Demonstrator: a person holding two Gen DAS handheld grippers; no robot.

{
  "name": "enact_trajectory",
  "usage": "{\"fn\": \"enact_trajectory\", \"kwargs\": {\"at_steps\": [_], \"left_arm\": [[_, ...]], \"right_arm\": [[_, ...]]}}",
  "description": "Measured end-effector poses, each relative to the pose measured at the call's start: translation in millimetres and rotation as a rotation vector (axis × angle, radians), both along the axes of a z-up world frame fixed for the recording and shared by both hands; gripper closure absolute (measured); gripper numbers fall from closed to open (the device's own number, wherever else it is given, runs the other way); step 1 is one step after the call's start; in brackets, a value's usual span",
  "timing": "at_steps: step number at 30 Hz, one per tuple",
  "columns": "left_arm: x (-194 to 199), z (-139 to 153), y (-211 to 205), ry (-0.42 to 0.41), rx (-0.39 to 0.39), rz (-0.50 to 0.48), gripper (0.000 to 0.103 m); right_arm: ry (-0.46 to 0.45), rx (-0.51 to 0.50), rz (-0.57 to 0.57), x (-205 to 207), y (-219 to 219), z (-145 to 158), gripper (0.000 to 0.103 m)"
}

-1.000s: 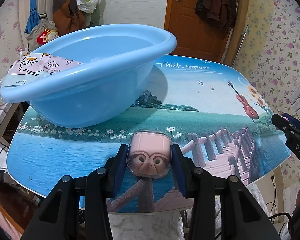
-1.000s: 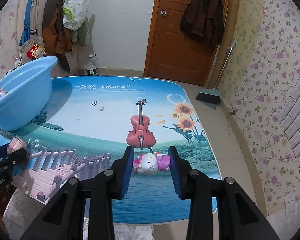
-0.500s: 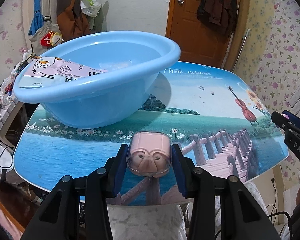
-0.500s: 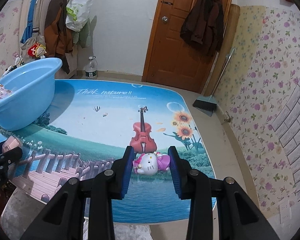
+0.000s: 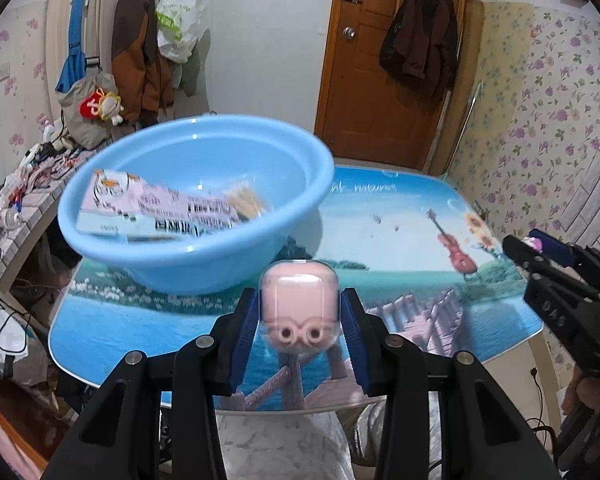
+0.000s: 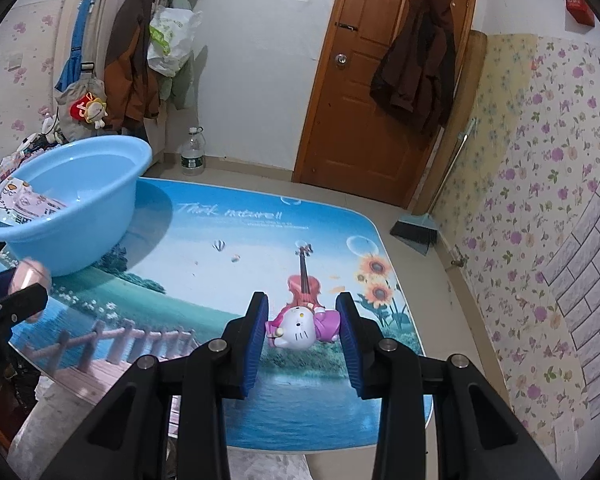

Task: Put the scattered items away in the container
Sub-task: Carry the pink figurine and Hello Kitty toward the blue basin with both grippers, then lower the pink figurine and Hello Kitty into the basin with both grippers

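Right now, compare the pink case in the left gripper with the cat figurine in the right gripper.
The pink case is a smooth, rounded block in one pale pink under a clear shell; the cat figurine has a white head and purple dress. The case sits upright between its pads; the figurine lies sideways, head toward the left pad. The case hangs close before the blue basin; the figurine is farther off. Both are clamped and lifted: left gripper, right gripper.

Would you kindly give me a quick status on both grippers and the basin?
Left gripper shut on pink case. Right gripper shut on cat figurine. Blue basin ahead, box inside; path clear.
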State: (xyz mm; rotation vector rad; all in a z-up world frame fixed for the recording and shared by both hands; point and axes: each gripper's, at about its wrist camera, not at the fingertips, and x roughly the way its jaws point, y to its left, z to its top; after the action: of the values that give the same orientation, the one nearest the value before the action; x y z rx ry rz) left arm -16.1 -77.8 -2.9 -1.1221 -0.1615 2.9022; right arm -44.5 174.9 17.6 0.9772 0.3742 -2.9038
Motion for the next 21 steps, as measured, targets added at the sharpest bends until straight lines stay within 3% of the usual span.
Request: {"fn": "enact_trajectory", "kwargs": {"at_steps": [8, 16, 21], "left_arm": [[-1.6, 29.3, -15.5, 0.058, -0.023, 0.011, 0.063], [-8.5, 65.0, -46.6, 0.131, -0.052, 0.047, 0.063], [-31.6, 61.3, -70.1, 0.107, -0.088, 0.082, 0.063]], "right_arm": [[0.027, 0.003, 0.038, -3.2, -17.0, 19.6, 0.067], [0.100, 0.007, 0.131, -16.7, -66.2, 53.5, 0.067], [0.087, -0.010, 0.206, -30.1, -102.9, 55.8, 0.067]]}}
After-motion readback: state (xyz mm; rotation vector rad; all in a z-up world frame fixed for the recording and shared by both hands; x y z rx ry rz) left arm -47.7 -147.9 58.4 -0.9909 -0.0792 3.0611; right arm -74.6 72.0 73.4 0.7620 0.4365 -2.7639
